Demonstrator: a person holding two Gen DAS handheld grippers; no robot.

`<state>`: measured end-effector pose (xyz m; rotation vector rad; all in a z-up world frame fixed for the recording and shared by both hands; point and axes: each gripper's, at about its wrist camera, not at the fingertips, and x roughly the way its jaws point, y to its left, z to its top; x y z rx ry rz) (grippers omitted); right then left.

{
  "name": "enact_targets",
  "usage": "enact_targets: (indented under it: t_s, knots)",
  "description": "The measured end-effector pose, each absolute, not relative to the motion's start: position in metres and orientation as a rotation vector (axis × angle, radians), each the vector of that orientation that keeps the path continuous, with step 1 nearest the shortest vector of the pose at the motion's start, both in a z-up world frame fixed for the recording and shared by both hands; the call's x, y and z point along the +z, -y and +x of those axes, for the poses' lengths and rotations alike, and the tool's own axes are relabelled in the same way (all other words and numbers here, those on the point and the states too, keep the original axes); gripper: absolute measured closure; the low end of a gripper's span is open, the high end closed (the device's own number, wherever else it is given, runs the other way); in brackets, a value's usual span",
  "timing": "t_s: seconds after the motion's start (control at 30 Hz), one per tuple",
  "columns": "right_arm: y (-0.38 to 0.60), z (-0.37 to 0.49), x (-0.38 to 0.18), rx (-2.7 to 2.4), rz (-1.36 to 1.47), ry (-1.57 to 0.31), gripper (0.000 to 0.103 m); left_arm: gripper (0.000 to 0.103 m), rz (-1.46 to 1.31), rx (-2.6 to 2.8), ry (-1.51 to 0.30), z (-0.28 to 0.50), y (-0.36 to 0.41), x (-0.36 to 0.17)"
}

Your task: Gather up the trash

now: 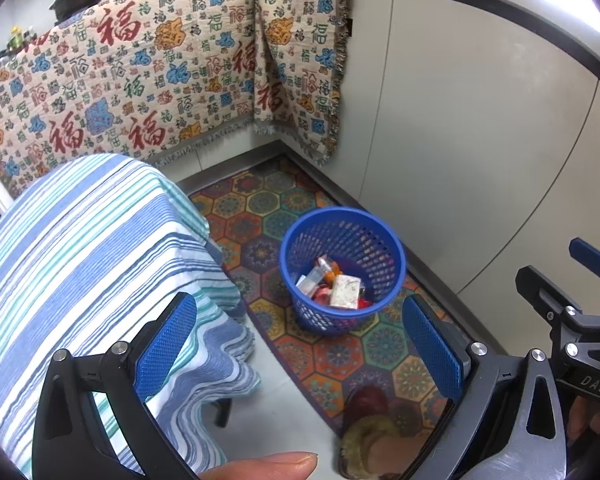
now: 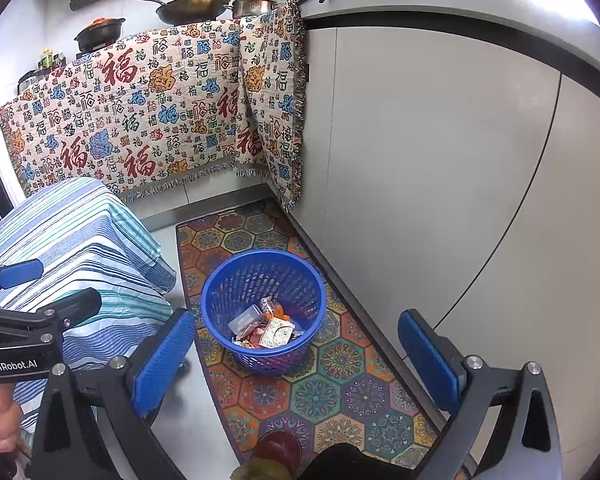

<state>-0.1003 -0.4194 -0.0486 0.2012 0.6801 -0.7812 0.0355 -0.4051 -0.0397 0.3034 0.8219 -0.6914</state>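
Both tools, left [image 1: 300,344] and right [image 2: 296,354], are held wide open and empty above the blue basket [image 2: 220,280], whose heaped wrappers [image 2: 274,330] cannot be individually identified.

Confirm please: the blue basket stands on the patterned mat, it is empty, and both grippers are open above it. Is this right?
Not quite. The blue basket is not empty: the right wrist view shows wrappers and a small carton inside. The rest holds: it stands on the patterned mat, and the left gripper and right gripper are open above it.
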Motion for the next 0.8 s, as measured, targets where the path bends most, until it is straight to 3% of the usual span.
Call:
enact_targets:
  t_s: [0.8]
  knots:
    - [0.4249, -0.1004, -0.0489, -0.781, 0.203, -0.686, 0.0, 0.001, 0.302, -0.695, -0.831, 0.0376, 0.4069, -0.039]
